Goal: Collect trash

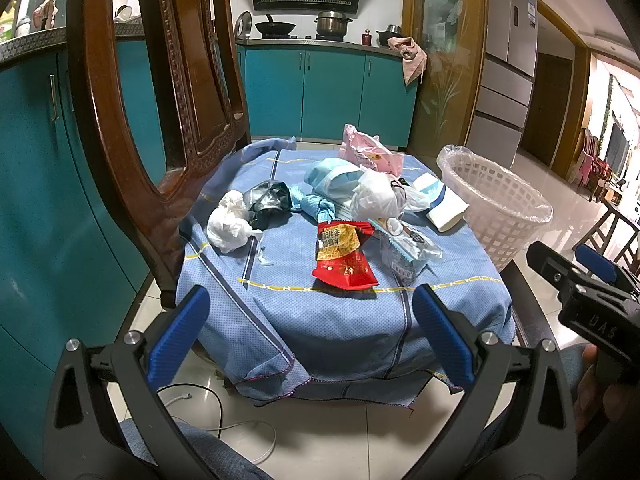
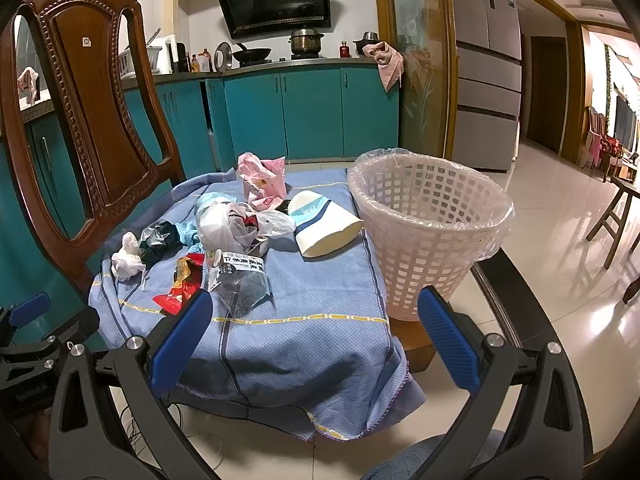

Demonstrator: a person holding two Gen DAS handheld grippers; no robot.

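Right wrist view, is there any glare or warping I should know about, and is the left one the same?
Right wrist view: strong glare on the glossy floor, fisheye bends the chair back, trash sharp. Left wrist view: chair back bows more, floor glare small, corners dark.

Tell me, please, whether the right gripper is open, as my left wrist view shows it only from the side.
Observer: Yes. In the right wrist view the right gripper has its fingers wide apart with nothing between them.
Operator: Thank you. What does the white basket stand on? The blue cloth hides its base from me.
Observer: It stands on a brown wooden surface beside the cloth, not on the cloth itself.
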